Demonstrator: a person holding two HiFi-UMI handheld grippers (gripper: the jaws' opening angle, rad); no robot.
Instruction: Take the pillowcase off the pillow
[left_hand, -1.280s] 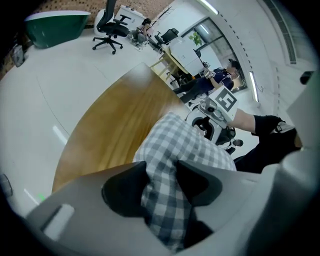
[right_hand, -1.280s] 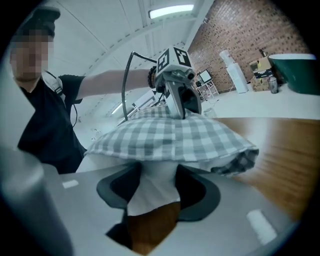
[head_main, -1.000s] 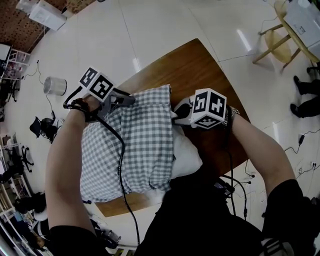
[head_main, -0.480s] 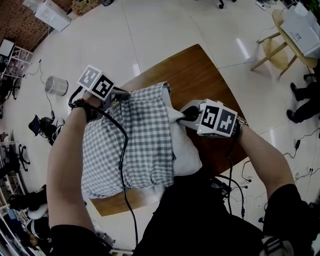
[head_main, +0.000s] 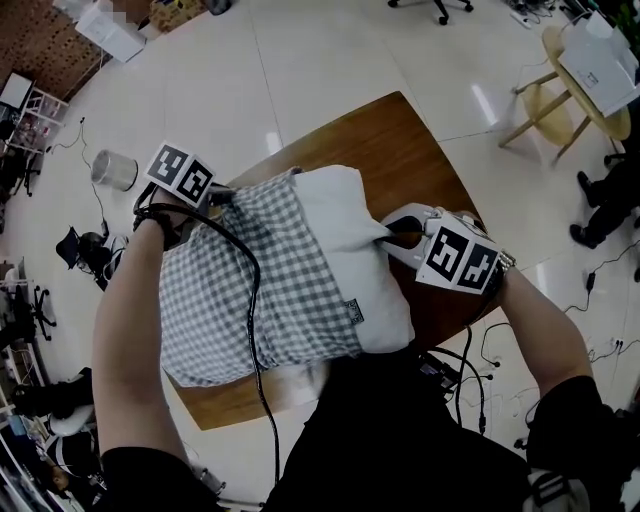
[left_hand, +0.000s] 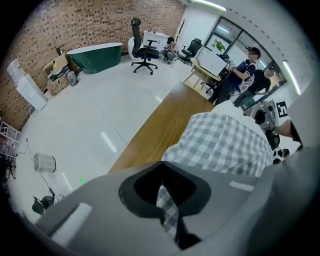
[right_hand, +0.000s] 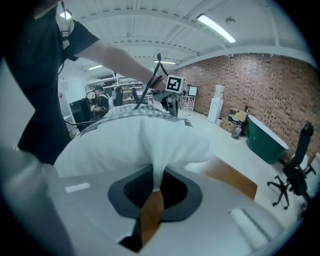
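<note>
Left gripper (left_hand: 162, 180) clamped on checked pillowcase (head_main: 250, 290) at its far-left edge, right gripper (right_hand: 154, 187) pinching white pillow (head_main: 345, 230) at its right corner, bare wooden table (head_main: 400, 140) beyond, wide floor (head_main: 300, 60) around

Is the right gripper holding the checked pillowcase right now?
No, the right gripper has its jaws pinched on the white pillow; the left gripper grips the checked pillowcase.
</note>
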